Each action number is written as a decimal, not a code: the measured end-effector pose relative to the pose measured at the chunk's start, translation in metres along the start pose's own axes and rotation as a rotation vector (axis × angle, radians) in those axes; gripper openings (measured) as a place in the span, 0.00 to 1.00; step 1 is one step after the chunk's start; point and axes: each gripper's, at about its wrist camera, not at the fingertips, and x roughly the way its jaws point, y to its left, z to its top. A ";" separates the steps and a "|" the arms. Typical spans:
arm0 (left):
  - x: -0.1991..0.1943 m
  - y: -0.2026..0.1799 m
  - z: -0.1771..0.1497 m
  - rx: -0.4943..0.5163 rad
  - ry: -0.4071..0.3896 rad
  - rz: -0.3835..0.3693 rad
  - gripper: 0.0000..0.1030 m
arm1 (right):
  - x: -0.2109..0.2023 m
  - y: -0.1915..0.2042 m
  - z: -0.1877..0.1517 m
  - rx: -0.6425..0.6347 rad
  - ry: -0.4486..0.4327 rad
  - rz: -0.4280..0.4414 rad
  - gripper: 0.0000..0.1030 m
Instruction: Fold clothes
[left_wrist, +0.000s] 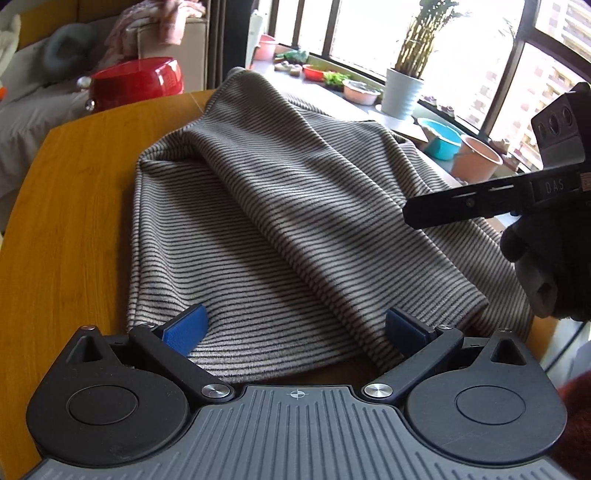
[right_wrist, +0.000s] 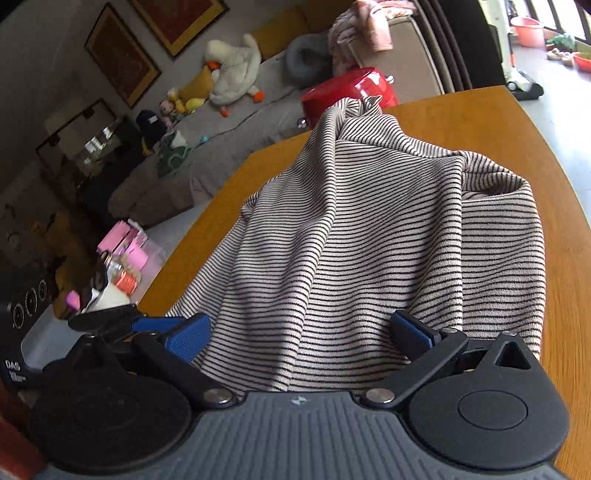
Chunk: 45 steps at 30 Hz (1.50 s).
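hovering with its blue pads spread wide, the left hand-held gripper (left_wrist: 293, 326) sits over the near hem of the striped garment (left_wrist: 288, 206), pinching nothing. the right hand-held gripper (right_wrist: 301, 332) is likewise spread apart, cloth lying between its pads (right_wrist: 190, 338). the garment lies rumpled in loose folds on the wooden tabletop (left_wrist: 70, 206), a red stool (left_wrist: 138, 83) beyond the far edge.

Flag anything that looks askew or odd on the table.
The striped garment is bunched, with diagonal ridges and one end peaking up, not flat on the wooden table. Nothing looks spilled or damaged.
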 end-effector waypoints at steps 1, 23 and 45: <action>-0.005 0.003 -0.001 -0.024 0.016 -0.027 1.00 | -0.006 0.006 -0.006 -0.005 0.024 0.013 1.00; 0.070 0.027 0.067 -0.011 -0.193 0.054 1.00 | 0.063 -0.003 0.071 -0.212 -0.096 -0.093 0.54; 0.065 0.032 0.061 -0.122 -0.236 0.099 1.00 | 0.078 0.016 0.059 -0.266 -0.124 -0.132 0.73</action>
